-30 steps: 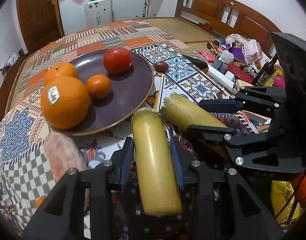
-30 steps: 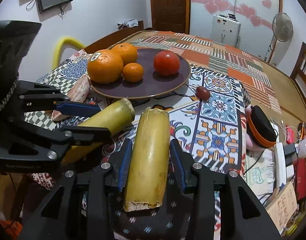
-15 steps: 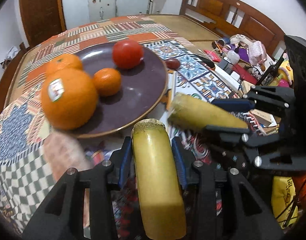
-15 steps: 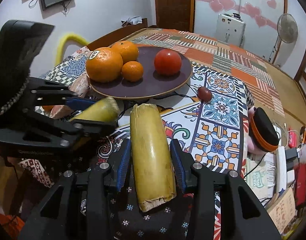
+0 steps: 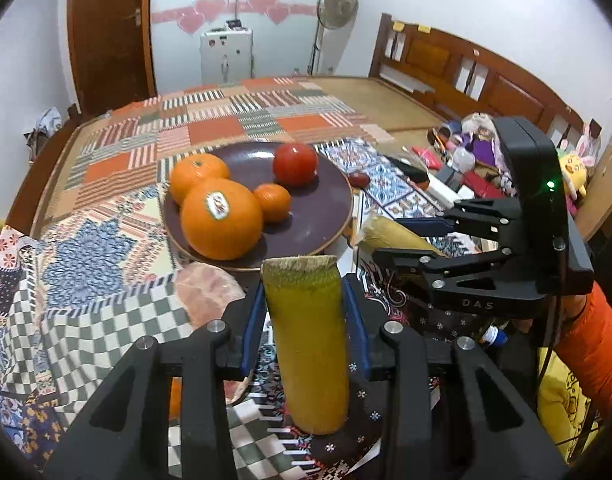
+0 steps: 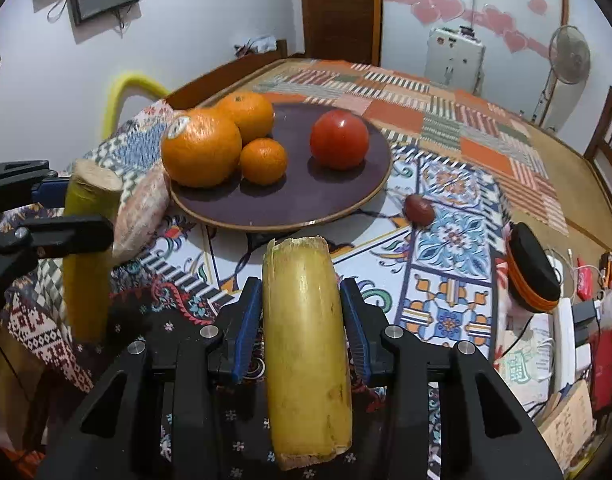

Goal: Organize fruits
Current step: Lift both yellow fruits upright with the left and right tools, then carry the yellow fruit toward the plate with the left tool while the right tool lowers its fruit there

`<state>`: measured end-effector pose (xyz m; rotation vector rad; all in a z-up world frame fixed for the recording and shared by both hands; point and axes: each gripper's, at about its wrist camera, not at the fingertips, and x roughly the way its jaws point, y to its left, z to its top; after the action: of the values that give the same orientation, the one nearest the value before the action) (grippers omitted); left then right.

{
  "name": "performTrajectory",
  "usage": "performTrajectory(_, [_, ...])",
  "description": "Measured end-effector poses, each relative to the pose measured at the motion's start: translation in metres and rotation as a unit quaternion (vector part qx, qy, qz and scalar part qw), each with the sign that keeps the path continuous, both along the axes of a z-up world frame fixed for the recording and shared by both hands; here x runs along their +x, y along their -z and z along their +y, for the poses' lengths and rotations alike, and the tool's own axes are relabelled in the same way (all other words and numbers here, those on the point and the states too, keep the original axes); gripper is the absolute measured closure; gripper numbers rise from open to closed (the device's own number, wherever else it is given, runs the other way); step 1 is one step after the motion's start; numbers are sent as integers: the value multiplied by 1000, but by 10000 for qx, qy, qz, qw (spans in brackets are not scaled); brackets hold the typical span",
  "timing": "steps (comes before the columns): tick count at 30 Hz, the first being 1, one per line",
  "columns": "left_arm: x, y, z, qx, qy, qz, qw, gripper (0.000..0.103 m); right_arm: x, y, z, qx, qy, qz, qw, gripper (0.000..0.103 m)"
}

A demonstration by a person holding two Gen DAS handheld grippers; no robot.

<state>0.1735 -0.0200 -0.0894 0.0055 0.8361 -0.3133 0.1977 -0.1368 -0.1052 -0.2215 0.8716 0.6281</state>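
Left wrist view: left gripper (image 5: 304,312) pinched a yellow cane piece (image 5: 307,344) near the plate (image 5: 325,208) | right gripper (image 6: 302,320) pinched a second cane piece (image 6: 306,352) beside that plate | step: carrying to plate | next: lower each onto bare plate beside the oranges (image 6: 202,148).
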Motion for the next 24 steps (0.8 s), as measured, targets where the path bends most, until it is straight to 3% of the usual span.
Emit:
performTrajectory(9, [-12,-24,12,-175,-217,-310,9991,67,-11,-47,-8,429,237,-615,9969,68])
performTrajectory(24, [-13,-51,17,-225,-350,-842,9956,67,11,-65,6,625,242,-958,9931,68])
